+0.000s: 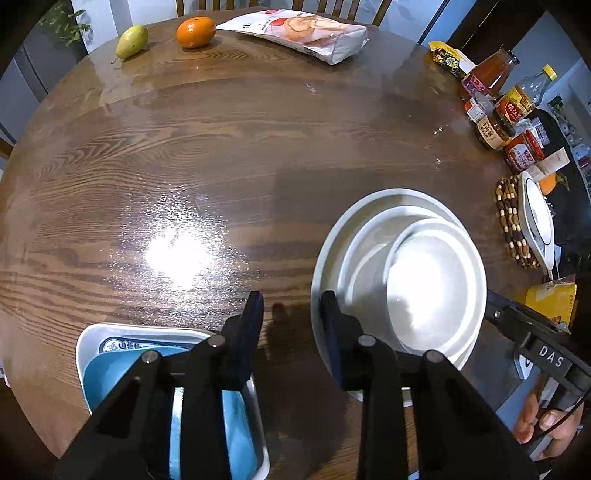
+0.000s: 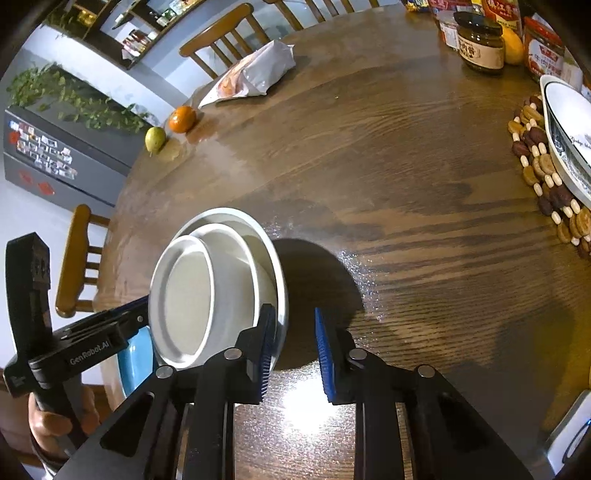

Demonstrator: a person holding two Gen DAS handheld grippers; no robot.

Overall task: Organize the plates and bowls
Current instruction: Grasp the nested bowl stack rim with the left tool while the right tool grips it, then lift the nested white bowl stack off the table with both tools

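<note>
A stack of white dishes stands on the wooden table: a small bowl [image 1: 432, 284] inside a larger bowl [image 1: 364, 240] on a white plate [image 1: 332, 236]. The stack also shows in the right wrist view [image 2: 192, 295]. My left gripper [image 1: 291, 317] is open and empty, just left of the stack, its right finger over the plate's rim. Below it a blue dish [image 1: 236, 443] lies in a patterned rectangular plate [image 1: 110, 332]. My right gripper [image 2: 295, 350] is open and empty, just right of the stack, its left finger by the rim.
A pear [image 1: 131, 40], an orange [image 1: 195, 31] and a snack bag [image 1: 303, 31] lie at the far edge. Jars and bottles [image 1: 502, 110] crowd the right edge. A patterned plate [image 2: 569, 136] rests on a beaded trivet [image 2: 543, 173]. Chairs [image 2: 225, 40] ring the table.
</note>
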